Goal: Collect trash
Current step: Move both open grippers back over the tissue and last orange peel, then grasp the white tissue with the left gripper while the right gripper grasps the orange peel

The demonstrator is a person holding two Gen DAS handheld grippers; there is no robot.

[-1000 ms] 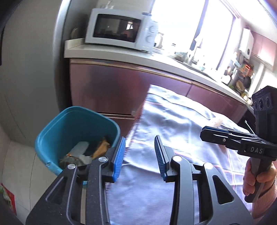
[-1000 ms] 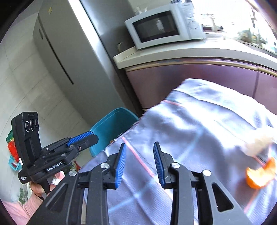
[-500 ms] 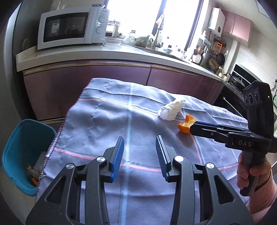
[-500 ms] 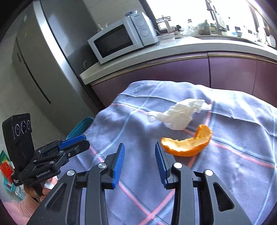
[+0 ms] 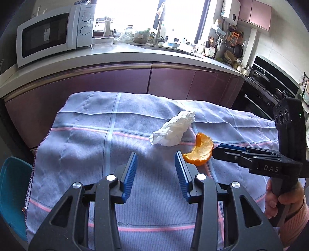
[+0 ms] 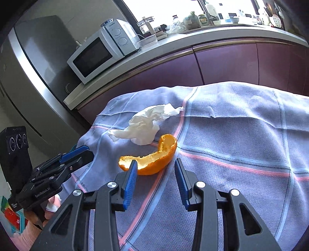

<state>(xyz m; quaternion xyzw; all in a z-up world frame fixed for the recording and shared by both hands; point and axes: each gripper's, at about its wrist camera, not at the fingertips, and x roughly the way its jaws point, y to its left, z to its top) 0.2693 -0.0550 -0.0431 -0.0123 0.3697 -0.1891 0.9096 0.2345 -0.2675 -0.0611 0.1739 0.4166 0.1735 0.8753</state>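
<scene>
A: On the cloth (image 5: 81,146) — peel (image 6: 152,158) just beyond the right gripper (image 6: 156,174), tissue (image 6: 143,127) touching it; jaws opening, empty.

B: Risk — the pads may snag cloth if the jaws drop low.

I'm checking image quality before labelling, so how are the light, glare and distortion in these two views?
Left wrist view: the window is blown out white, the counter edge bows from the fisheye, and the tissue and orange peel are sharp. Right wrist view: same glare along the top, the microwave leans, and the peel is crisp.
</scene>
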